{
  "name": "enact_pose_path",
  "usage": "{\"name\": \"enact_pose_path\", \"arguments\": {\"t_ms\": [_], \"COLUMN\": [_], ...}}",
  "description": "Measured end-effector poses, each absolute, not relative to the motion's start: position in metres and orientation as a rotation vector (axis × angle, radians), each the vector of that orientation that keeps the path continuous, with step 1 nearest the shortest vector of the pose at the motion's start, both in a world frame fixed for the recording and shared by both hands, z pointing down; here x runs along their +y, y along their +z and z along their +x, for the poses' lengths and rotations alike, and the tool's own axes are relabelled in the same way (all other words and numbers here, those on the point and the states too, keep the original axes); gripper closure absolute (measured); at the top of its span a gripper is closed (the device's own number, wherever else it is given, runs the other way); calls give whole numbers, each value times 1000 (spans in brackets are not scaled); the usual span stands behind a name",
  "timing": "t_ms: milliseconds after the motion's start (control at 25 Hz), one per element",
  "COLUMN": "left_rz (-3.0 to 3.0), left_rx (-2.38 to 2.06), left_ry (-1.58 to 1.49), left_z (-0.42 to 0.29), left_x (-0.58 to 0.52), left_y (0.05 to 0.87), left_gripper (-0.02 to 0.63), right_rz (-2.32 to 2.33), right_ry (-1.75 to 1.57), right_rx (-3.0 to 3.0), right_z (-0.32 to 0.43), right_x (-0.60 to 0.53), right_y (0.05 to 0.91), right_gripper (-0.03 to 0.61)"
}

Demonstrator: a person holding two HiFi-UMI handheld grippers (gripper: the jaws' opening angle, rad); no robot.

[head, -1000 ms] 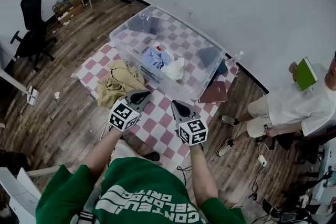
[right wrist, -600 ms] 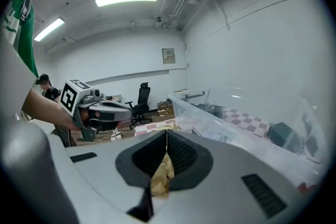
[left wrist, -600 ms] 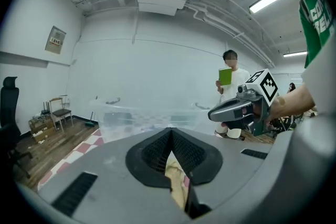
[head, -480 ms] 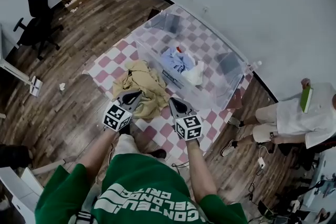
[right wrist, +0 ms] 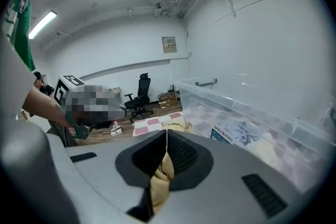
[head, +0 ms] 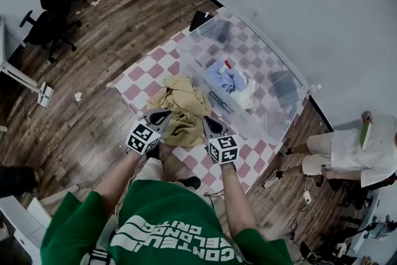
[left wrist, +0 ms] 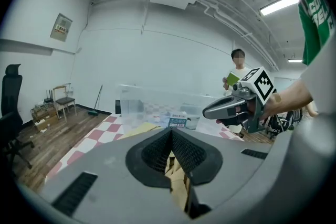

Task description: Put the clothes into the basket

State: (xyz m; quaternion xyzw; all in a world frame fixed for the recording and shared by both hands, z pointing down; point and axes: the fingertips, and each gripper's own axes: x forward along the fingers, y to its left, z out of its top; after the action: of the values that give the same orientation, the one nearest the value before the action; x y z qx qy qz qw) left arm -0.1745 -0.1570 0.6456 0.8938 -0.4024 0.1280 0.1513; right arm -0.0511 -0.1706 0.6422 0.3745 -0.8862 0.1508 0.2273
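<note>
Blue shirt (head: 224,77) and white cloth (head: 247,96) lie in the far basket (head: 254,59); the tan garment (head: 180,105) is outside it, with left gripper (head: 162,115) and right gripper (head: 206,122) clenched empty

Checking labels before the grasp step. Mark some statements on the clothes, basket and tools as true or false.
1. The tan garment lies on the mat, outside the basket. True.
2. The basket is empty. False: a blue garment and a white garment lie in it.
3. The left tool and the right tool are both shut. True.
4. The left tool is inside the basket. False: it is over the tan garment's near edge, outside the basket.
</note>
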Motion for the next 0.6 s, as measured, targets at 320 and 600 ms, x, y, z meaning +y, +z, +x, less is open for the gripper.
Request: {"name": "enact_pose_path", "arguments": {"t_ms": [320,600], "left_rz": [2469,2373], "left_rx": [-1070,-1028], "left_ry": [399,440], "left_z": [-189,-196], "left_x": [-166,-159], "left_y": [695,743], "left_gripper": [609,362], "right_rz": [937,874], "right_ry": [461,444], "right_rx": [-2345,-2242], "right_z": [-62,-61], "right_x": [-191,-206], "right_y": [685,724], "right_gripper": [547,319]}}
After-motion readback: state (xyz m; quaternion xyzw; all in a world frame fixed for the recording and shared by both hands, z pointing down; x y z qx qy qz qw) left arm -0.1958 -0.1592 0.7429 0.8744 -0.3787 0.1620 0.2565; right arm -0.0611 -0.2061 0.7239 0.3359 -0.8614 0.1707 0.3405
